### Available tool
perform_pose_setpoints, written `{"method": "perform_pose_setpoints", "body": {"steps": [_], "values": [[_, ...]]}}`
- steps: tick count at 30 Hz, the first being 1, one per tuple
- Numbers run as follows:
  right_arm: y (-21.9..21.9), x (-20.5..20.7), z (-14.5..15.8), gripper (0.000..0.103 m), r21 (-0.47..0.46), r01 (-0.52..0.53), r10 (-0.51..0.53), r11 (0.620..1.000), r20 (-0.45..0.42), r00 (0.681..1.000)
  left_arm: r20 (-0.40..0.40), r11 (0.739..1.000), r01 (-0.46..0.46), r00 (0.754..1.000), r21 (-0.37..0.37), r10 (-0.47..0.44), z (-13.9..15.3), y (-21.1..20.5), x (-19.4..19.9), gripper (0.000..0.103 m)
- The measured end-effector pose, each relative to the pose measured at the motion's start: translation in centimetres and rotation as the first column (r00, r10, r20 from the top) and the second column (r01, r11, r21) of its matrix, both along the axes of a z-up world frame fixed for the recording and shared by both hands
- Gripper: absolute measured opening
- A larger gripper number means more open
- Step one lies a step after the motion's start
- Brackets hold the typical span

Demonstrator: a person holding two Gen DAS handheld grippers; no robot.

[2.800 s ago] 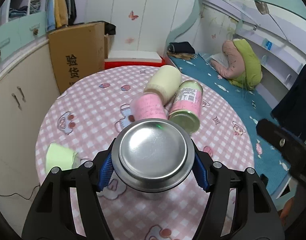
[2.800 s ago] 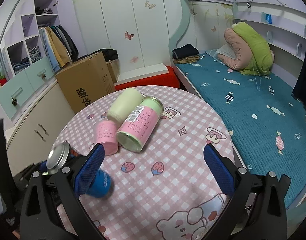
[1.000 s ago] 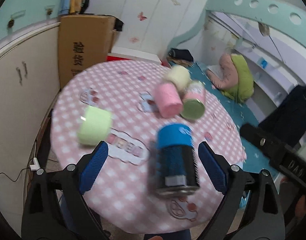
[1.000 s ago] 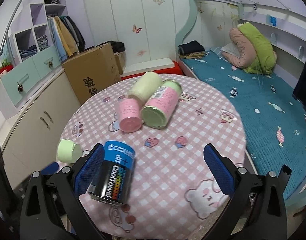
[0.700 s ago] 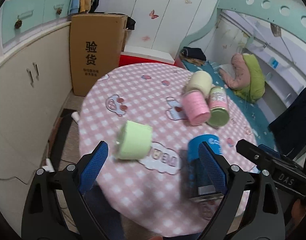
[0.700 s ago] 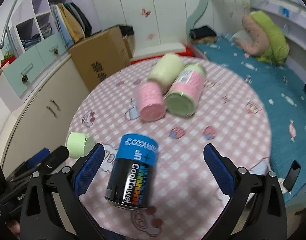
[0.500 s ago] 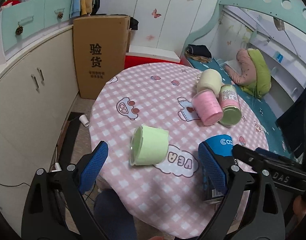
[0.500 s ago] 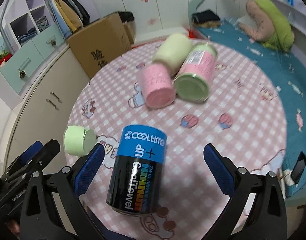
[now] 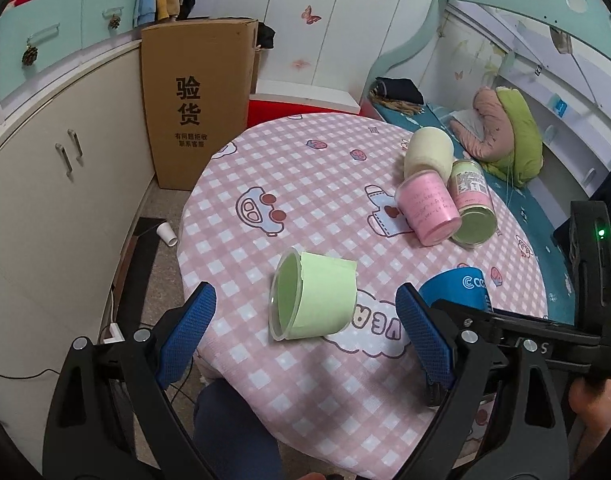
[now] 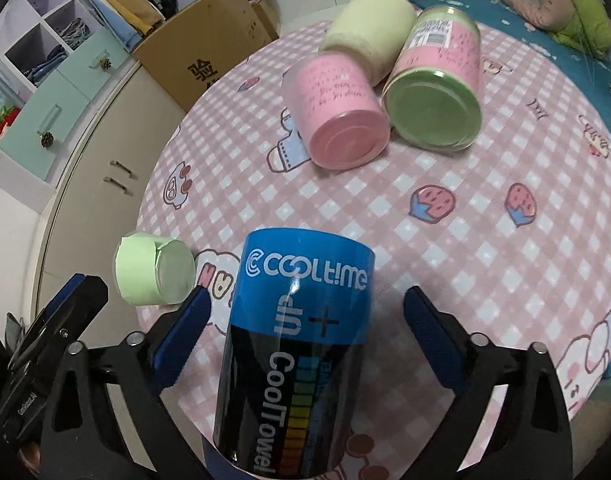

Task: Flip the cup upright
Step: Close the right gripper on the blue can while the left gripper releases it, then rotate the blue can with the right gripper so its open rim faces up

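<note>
1. Left wrist view: the left gripper (image 9: 305, 336) is seen spread wide, holding nothing, its blue pads on either side of a light green cup (image 9: 311, 296) without touching it.
2. The light green cup is shown lying on its side near the front edge of the round table (image 9: 317, 184), its open mouth turned toward the left pad; the hollow inside is visible only from this camera.
3. At the far right of the table a pink cup (image 9: 427, 208), a pink-labelled jar (image 9: 471, 204) and a cream cup (image 9: 427, 154) are seen lying on their sides, touching one another.
4. A cardboard box (image 9: 197, 100) is seen on the floor behind the table, beside the cabinets.
5. Only the blue top of a canister (image 9: 457, 290) is shown here, behind the right pad, with part of the right gripper's body crossing in front.
6. Right wrist view: the right gripper (image 10: 307, 334) is seen wide apart, with the blue-and-black canister (image 10: 297, 344) standing between its pads; no contact can be made out.
7. From this side the light green cup (image 10: 153, 268) is seen by its closed base, just beside the left pad, with the left gripper's black tip (image 10: 71, 300) next to it.
8. The flat ends of the pink cup (image 10: 337, 112) and jar (image 10: 435, 92) are presented to this camera.
</note>
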State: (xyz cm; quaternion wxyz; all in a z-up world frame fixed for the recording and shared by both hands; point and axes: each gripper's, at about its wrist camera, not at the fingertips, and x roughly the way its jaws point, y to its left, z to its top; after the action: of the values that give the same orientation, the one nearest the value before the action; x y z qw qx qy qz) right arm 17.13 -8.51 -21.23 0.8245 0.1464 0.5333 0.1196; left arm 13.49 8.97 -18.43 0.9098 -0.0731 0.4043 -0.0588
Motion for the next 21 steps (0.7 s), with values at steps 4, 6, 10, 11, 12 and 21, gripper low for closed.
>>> {"method": "perform_pose_setpoints", "body": {"steps": [4,6,10,11,12,21], "values": [[-0.3,0.0,-0.3,0.068,0.037,-0.034,0.035,0.999,-0.012,0.999,0.001,1.0,-0.001,1.0,-0.001,0.001,0.0,-0.2,0.0,0.092],[-0.5,-0.1,-0.1,0.068,0.03,-0.041,0.042,0.999,-0.008,0.999,0.0,1.0,0.0,1.0,0.0,0.0,0.0,-0.4,0.1,0.092],[-0.8,-0.7,1.0,0.067,-0.011,-0.037,0.038,0.999,0.045,0.998,0.002,1.0,0.004,1.0,0.009,-0.004,0.1,-1.1,0.1,0.092],[-0.8,-1.0,1.6,0.067,-0.044,-0.035,0.038,0.998,0.078,0.996,0.004,1.0,0.007,1.0,0.011,-0.007,0.1,-1.4,0.1,0.092],[-0.7,-1.3,2.2,0.067,-0.079,-0.031,0.04,0.996,0.107,0.993,0.004,1.0,0.01,1.0,0.012,-0.01,0.1,-1.5,0.1,0.092],[-1.0,-2.4,4.4,0.066,-0.226,0.005,0.057,0.974,0.266,0.962,0.007,0.999,0.036,0.999,0.027,-0.036,0.5,-3.4,0.2,0.092]]}}
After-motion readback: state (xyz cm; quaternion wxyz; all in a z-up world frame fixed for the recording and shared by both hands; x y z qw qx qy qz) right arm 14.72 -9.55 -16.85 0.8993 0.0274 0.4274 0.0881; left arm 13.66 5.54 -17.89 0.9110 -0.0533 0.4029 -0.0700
